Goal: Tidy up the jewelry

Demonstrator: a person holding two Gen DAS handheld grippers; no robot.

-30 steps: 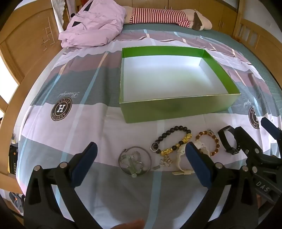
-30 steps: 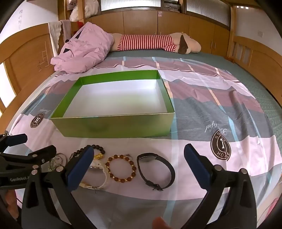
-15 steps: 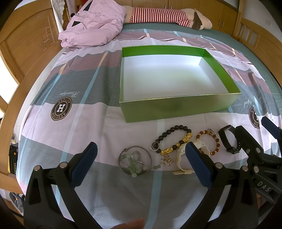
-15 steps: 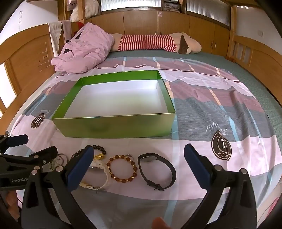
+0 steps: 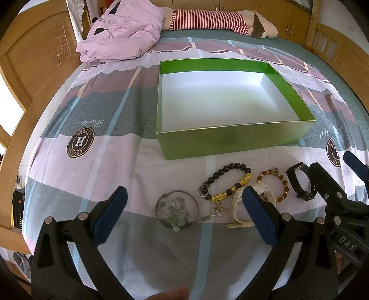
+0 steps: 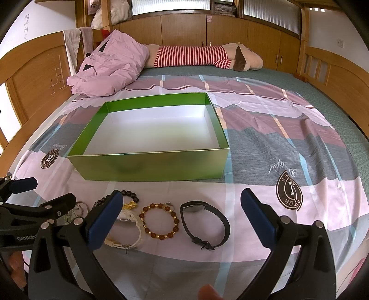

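An open green box (image 5: 230, 142) (image 6: 152, 165) with a white inside stands on the bed. In front of it lies a row of jewelry: a silver bangle with a jade chain (image 5: 176, 208), a black-and-gold bead bracelet (image 5: 227, 182) (image 6: 131, 200), a white watch (image 5: 237, 207) (image 6: 130, 228), an amber bead bracelet (image 5: 282, 184) (image 6: 160, 220) and a black watch (image 5: 297, 182) (image 6: 204, 222). My left gripper (image 5: 184, 205) is open above the bangle. My right gripper (image 6: 181, 207) is open above the amber bracelet and black watch. Both hold nothing.
A pink quilt (image 5: 122, 32) (image 6: 108, 69) and a striped plush toy (image 5: 219, 20) (image 6: 203, 56) lie at the far end of the bed. Wooden bed rails (image 6: 334, 76) run along both sides. The patterned sheet (image 6: 288, 143) spreads right of the box.
Both grippers have shifted only slightly; the view has crept a little toward the jewelry. Nothing was picked up or moved.
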